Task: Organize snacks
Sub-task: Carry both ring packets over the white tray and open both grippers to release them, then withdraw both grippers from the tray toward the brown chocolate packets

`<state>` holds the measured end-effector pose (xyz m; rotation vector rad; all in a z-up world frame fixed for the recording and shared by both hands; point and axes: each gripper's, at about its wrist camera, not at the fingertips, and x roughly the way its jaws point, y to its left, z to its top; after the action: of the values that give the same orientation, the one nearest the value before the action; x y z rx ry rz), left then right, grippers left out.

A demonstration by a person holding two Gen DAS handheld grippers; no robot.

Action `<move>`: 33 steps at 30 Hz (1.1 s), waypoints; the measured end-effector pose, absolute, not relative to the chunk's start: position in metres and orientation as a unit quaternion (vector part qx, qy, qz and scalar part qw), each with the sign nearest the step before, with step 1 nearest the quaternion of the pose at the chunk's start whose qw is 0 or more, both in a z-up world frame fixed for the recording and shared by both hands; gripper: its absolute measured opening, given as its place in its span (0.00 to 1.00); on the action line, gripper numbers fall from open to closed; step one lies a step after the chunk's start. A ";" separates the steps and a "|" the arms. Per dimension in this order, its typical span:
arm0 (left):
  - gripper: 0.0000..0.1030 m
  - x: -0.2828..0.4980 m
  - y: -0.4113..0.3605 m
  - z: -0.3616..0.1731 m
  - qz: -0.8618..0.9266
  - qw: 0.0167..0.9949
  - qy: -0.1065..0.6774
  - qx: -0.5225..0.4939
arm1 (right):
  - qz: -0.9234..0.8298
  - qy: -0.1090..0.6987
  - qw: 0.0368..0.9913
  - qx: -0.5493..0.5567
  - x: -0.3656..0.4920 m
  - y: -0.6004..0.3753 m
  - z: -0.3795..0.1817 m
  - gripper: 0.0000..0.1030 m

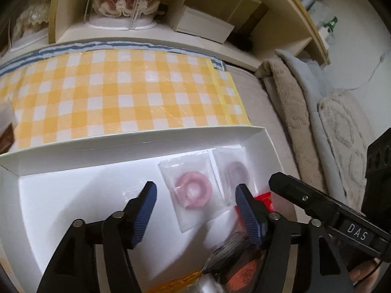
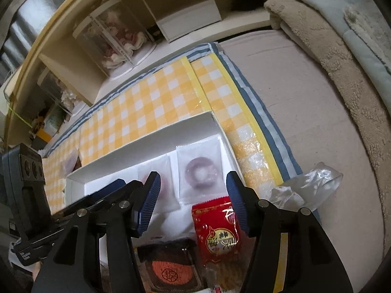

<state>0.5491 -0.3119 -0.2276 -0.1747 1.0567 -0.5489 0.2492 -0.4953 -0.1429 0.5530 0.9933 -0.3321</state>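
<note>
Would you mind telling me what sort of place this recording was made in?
Probably a bedroom at home: folded plush blankets lie on a mattress-like surface, a cream shelf unit holds boxed keepsakes, and a white box of wrapped snacks sits on a yellow checked cloth.

Yellow-and-white checked cloth (image 1: 122, 92) with blue-striped edging; white box (image 1: 73, 195); pink ring biscuit (image 1: 193, 190) in clear wrapper; red packet (image 2: 217, 227) with gold lettering; blue-padded black tongs (image 2: 193, 205).
</note>
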 end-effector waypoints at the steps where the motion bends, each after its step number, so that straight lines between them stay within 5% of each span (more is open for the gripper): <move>1: 0.68 0.547 -0.311 -0.226 -0.257 0.826 0.496 -0.078 | -0.157 0.469 0.830 0.256 0.248 -0.494 -0.142 0.57; 6: 0.75 0.535 -0.299 -0.214 -0.252 0.829 0.495 -0.063 | -0.154 0.473 0.833 0.241 0.246 -0.484 -0.139 0.63; 13: 0.99 0.516 -0.273 -0.197 -0.242 0.834 0.493 -0.056 | -0.162 0.468 0.840 0.220 0.239 -0.474 -0.129 0.81; 20: 1.00 0.496 -0.249 -0.179 -0.227 0.843 0.486 -0.045 | -0.167 0.458 0.848 0.206 0.232 -0.463 -0.118 1.00; 33: 1.00 0.467 -0.201 -0.133 -0.217 0.860 0.460 -0.042 | -0.192 0.453 0.857 0.152 0.223 -0.440 -0.097 1.00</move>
<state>0.4672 -0.2014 -0.1331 -0.0886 0.9666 -0.4557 0.2230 -0.4400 -0.0970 0.3183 0.9520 -0.4030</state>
